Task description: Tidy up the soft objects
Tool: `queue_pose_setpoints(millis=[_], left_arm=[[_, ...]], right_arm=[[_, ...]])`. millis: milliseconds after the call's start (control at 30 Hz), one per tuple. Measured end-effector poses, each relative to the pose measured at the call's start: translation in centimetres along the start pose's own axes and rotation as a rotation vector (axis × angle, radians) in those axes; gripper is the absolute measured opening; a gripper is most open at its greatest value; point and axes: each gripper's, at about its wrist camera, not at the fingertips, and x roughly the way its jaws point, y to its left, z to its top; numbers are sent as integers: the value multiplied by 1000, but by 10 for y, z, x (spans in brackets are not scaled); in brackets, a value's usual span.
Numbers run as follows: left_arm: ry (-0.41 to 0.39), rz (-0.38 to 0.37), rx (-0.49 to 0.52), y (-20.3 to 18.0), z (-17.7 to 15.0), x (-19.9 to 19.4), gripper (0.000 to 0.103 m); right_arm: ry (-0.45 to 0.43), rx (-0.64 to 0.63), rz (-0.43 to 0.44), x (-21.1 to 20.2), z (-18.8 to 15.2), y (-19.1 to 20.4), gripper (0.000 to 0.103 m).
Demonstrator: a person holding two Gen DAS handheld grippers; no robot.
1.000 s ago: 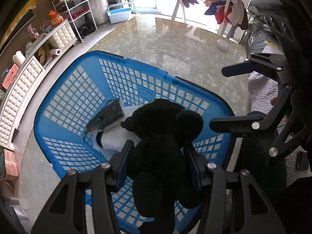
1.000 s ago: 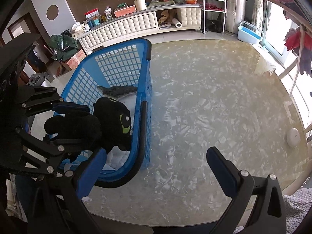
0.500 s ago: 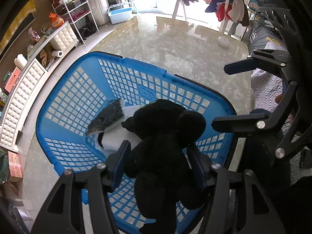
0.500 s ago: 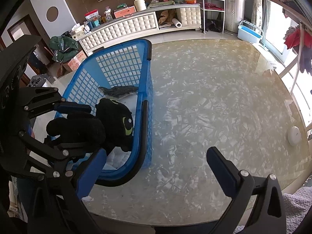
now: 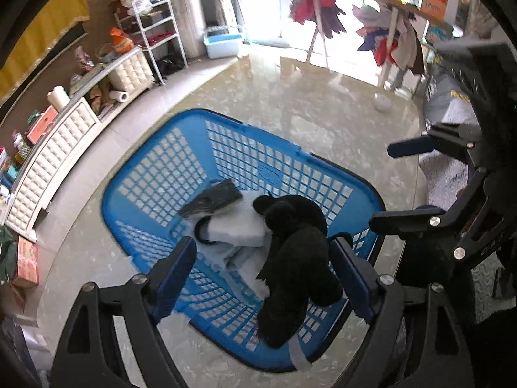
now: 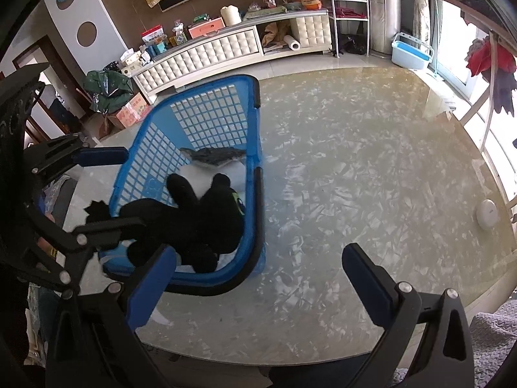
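Left wrist view, left gripper [image 5: 263, 273]: angled steeply down over the blue basket [image 5: 161, 174], jaws opening, pads clear of the black plush toy [image 5: 294, 258] between them.
Plush toy: lower centre, lying in the basket on white cloth [image 5: 236, 229].
Right wrist view, right gripper [image 6: 258, 286]: tilted down, jaws wide and holding nothing above the marbled table [image 6: 371, 161].
Plush toy there: lower left, inside the basket.

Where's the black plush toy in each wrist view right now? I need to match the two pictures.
Left wrist: black plush toy lower centre, in the near right corner of the blue laundry basket, between the opening left gripper fingers.
Right wrist: toy left of centre, at the basket's near end.
Shared landmark: grey folded cloth in the basket.
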Motion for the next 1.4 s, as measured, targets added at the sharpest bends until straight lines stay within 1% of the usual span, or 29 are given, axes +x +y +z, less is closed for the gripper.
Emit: queue_pose_setpoints(millis=[167, 200, 367, 400, 433, 533, 600, 667, 733, 800, 933, 1000, 1133, 1400], left_arm=[[-76, 26, -68, 8, -15, -31, 87], [-89, 33, -82, 9, -19, -36, 90], [-144, 83, -181, 19, -41, -66, 91], [-159, 90, -203, 21, -47, -71, 95], [-170, 93, -218, 22, -52, -76, 103], [-220, 124, -271, 23, -69, -95, 103], [-274, 111, -308, 23, -80, -110, 103], [-308, 98, -334, 23, -90, -124, 103], [-339, 114, -354, 22, -101, -136, 103], [-355, 127, -372, 24, -108, -144, 103], [-389, 110, -409, 24, -125, -157, 103], [-397, 117, -417, 23, -134, -162, 103], [-418, 109, -437, 21, -147, -171, 103], [-448, 116, -448, 12, -157, -184, 103]], right_arm=[[-33, -13, -3, -14, 0, 14, 103], [-41, -18, -2, -17, 0, 18, 103], [-87, -51, 1, -30, -3, 43, 103], [-100, -52, -1, -33, -4, 46, 103], [-117, -48, -5, -36, -5, 52, 103], [-158, -42, -14, -42, -8, 61, 103], [-190, -51, -34, -48, -9, 70, 103], [-217, -69, -49, -54, -10, 81, 103], [-238, -91, -58, -60, -13, 90, 103], [-256, -114, -64, -65, -18, 99, 103], [-274, -128, -63, -69, -27, 109, 103], [-282, -128, -57, -70, -31, 113, 103], [-283, -137, -53, -69, -30, 114, 103], [-307, -171, -59, -77, -35, 123, 103]])
